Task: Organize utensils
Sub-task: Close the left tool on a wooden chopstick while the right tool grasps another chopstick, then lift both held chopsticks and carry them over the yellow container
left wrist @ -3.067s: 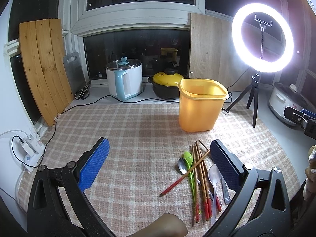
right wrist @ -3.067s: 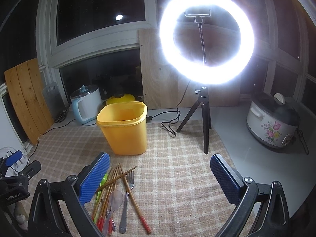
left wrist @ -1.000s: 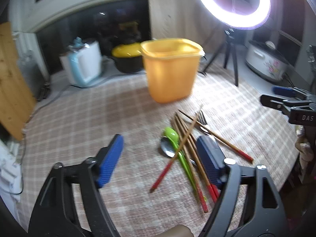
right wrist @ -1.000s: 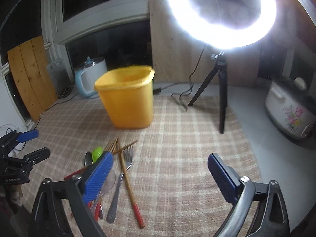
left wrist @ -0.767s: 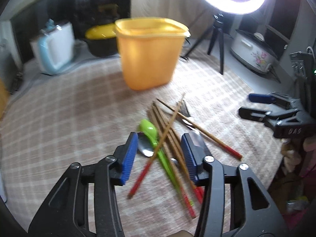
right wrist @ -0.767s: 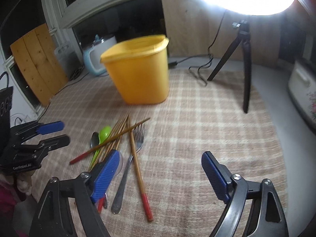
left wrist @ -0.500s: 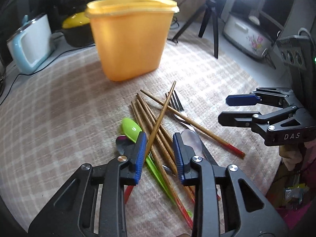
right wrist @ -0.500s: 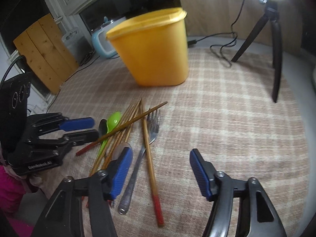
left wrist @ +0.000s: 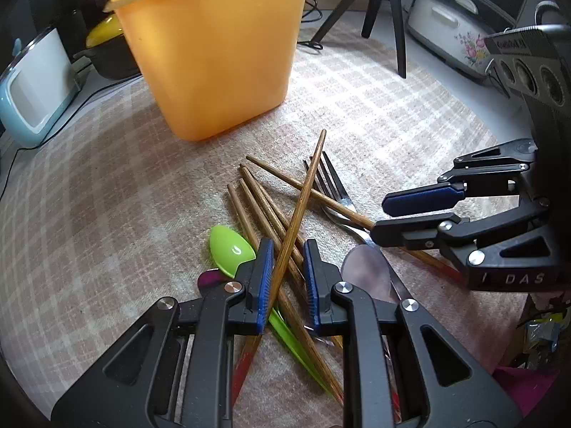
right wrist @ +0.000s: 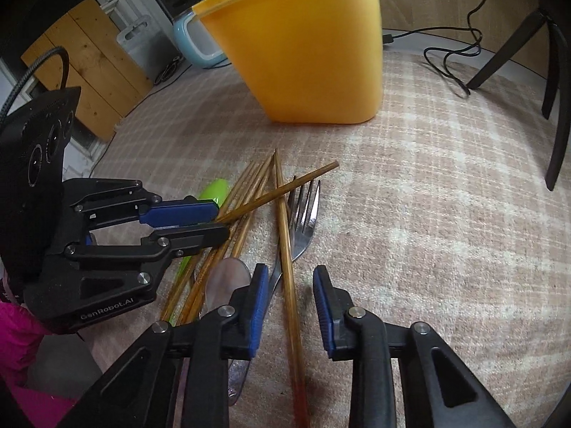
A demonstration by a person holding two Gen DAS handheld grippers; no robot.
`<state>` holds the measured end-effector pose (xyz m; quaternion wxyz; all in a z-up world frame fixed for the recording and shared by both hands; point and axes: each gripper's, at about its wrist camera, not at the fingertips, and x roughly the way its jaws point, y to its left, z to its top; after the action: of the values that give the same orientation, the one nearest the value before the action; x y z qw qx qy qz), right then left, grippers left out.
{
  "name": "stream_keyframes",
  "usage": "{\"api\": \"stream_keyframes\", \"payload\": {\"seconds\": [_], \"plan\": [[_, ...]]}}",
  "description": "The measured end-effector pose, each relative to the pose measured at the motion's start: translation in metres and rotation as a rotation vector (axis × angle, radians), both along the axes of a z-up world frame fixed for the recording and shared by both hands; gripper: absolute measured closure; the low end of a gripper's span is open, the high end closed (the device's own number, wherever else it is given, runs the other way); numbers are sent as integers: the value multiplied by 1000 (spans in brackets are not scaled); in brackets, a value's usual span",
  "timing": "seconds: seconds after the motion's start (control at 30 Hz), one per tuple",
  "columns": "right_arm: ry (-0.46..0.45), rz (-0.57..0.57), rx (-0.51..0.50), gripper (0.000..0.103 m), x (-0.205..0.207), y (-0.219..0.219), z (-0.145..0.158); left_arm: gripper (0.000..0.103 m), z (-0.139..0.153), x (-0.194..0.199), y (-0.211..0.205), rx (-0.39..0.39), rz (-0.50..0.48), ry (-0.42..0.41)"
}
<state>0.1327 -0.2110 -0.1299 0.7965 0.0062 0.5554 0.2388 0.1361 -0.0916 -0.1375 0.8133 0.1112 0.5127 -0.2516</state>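
A pile of wooden chopsticks (left wrist: 266,214), a metal fork (left wrist: 333,192), a green spoon (left wrist: 230,249) and a clear spoon (left wrist: 365,273) lies on the checked mat in front of a yellow bin (left wrist: 214,46). My left gripper (left wrist: 287,262) is low over the pile, its jaws narrowed around one slanted chopstick (left wrist: 301,199) that crosses the others; the left pad touches it, a gap shows at the right pad. My right gripper (right wrist: 289,292) straddles another chopstick (right wrist: 285,235) beside the fork (right wrist: 303,214), jaws apart and not touching it.
The yellow bin (right wrist: 303,46) stands upright behind the pile. A ring-light tripod (left wrist: 385,18) and its cable (right wrist: 449,60) are at the back right. A rice cooker (left wrist: 449,35) sits far right, a blue kettle (left wrist: 28,89) and dark pot at left.
Both grippers have come down and forward onto the pile. The left jaws have narrowed from wide open to close around the slanted chopstick. The right jaws have also narrowed over a chopstick.
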Motion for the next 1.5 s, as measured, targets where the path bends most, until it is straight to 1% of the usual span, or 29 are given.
{"api": "stream_keyframes", "payload": {"seconds": [0.07, 0.2, 0.33, 0.47, 0.5, 0.53, 0.57, 0.67, 0.83, 1.03, 1.13, 1.3, 1.5], "plan": [[7, 8, -14, 79, 3, 5, -2, 90, -2, 3, -1, 4, 2, 4], [16, 16, -37, 83, 7, 15, -7, 90, -3, 7, -2, 8, 0, 5], [17, 25, -50, 84, 10, 26, -9, 92, -3, 9, -4, 6, -5, 3], [35, 35, -30, 95, 13, 27, -11, 94, -4, 12, -1, -19, 0, 18], [40, 36, -23, 98, 14, 22, -10, 94, -4, 13, 0, -27, 4, 22], [44, 35, -18, 98, 14, 23, -10, 95, -4, 13, 0, -32, 7, 24], [45, 35, -17, 98, 14, 23, -11, 99, -3, 13, 2, -34, 12, 25], [54, 30, 3, 99, 13, 21, -10, 99, -2, 13, 6, -54, 24, 30], [52, 3, 40, 99, 11, 15, -7, 99, 0, 8, 7, -64, 26, 33], [39, -22, 74, 99, -2, -3, -1, 99, 9, -3, 13, -111, 41, 28], [18, -39, 101, 99, -13, -10, 4, 99, 18, -9, 17, -139, 45, 20], [-44, -60, 134, 99, -30, -24, 24, 99, 40, -14, 28, -199, 69, -13], [-129, -89, 167, 99, -41, -34, 54, 99, 70, -18, 39, -245, 91, -84]]}}
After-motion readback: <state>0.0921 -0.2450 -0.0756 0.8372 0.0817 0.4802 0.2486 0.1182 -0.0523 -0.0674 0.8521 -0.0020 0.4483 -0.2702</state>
